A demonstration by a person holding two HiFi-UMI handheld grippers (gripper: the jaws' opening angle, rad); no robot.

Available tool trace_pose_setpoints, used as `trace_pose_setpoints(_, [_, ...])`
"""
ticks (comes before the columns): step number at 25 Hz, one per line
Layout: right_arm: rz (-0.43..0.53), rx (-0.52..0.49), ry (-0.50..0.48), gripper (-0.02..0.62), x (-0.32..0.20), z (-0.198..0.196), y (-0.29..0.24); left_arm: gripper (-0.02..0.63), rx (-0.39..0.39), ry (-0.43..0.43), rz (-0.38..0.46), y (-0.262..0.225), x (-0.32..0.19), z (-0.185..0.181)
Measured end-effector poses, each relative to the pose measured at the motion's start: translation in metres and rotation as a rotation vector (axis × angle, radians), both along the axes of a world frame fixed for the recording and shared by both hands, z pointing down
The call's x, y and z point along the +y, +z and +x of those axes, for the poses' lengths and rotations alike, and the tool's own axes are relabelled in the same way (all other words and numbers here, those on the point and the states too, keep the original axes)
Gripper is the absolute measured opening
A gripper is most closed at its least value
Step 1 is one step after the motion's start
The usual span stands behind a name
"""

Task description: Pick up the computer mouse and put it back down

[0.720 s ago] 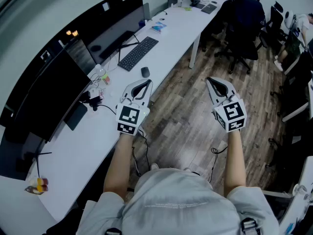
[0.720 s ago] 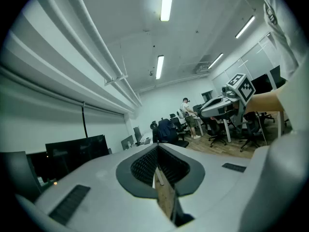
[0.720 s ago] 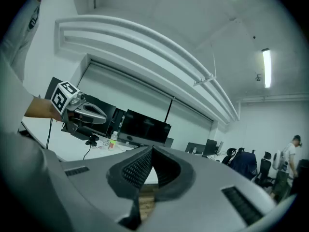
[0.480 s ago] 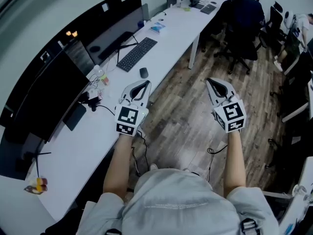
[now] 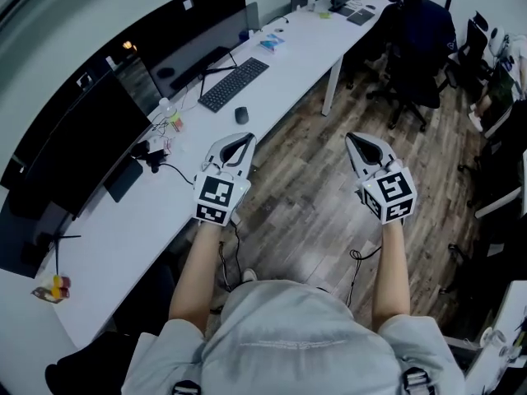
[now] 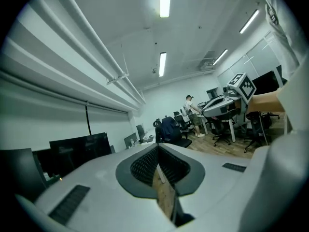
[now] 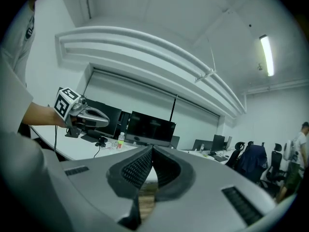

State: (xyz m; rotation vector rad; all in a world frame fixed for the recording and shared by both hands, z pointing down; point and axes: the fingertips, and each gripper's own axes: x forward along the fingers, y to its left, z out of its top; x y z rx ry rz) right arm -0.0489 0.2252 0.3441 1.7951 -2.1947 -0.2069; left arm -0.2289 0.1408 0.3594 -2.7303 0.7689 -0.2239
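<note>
The small dark computer mouse (image 5: pixel 241 115) lies on the long white desk (image 5: pixel 140 229), just in front of the black keyboard (image 5: pixel 235 83) and near the desk's front edge; nothing touches it. A row of dark flat monitors (image 5: pixel 82 151) stands behind it, along the wall. The left gripper (image 5: pixel 240 141) is the nearer tool. It is held roughly level above the desk edge, short of the mouse and apart from it, with the tip pointing roughly towards the mouse. The left gripper view shows its jaws pressed together with nothing between them. The right gripper (image 5: pixel 356 141) hangs over the wood-patterned floor (image 5: pixel 305 204), well apart from the desk. Its own view shows its jaws likewise closed and empty. Assessment: the pick-up has not begun, and the step in hand is the approach. The next move calls for the left gripper to spread its jaws, travel forward over the mouse, descend to straddle its sides and then close. Arriving with the jaws shut would risk pushing the mouse along the desk.
</note>
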Motion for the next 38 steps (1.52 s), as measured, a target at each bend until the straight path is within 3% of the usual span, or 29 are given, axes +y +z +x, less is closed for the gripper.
trace_pose_setpoints(6, [0.003,-0.017,-0.029,0.002,0.018,0.023,0.007,0.021,0.010,-0.089,-0.026,0.004,0.010,0.003])
trace_pose_setpoints(9, [0.010,-0.008,-0.059,0.002,0.026,0.033,0.010,0.157,0.002,-0.127,-0.047,0.009,0.012,0.006])
trace_pose_setpoints(11, [0.014,-0.029,-0.083,0.002,0.026,0.035,0.010,0.189,0.001,-0.156,-0.052,0.009,0.010,0.003])
trace_pose_setpoints(20, [-0.016,-0.082,-0.083,0.002,0.004,0.062,0.017,0.210,-0.002,-0.173,-0.063,0.014,-0.013,0.022])
trace_pose_setpoints(28, [-0.050,-0.062,-0.075,0.002,-0.070,0.091,0.023,0.215,0.015,-0.180,-0.088,0.034,-0.093,0.051])
trace_pose_setpoints(38, [-0.095,-0.038,-0.087,0.000,-0.227,0.119,0.019,0.225,-0.006,-0.229,-0.109,0.041,-0.241,0.075])
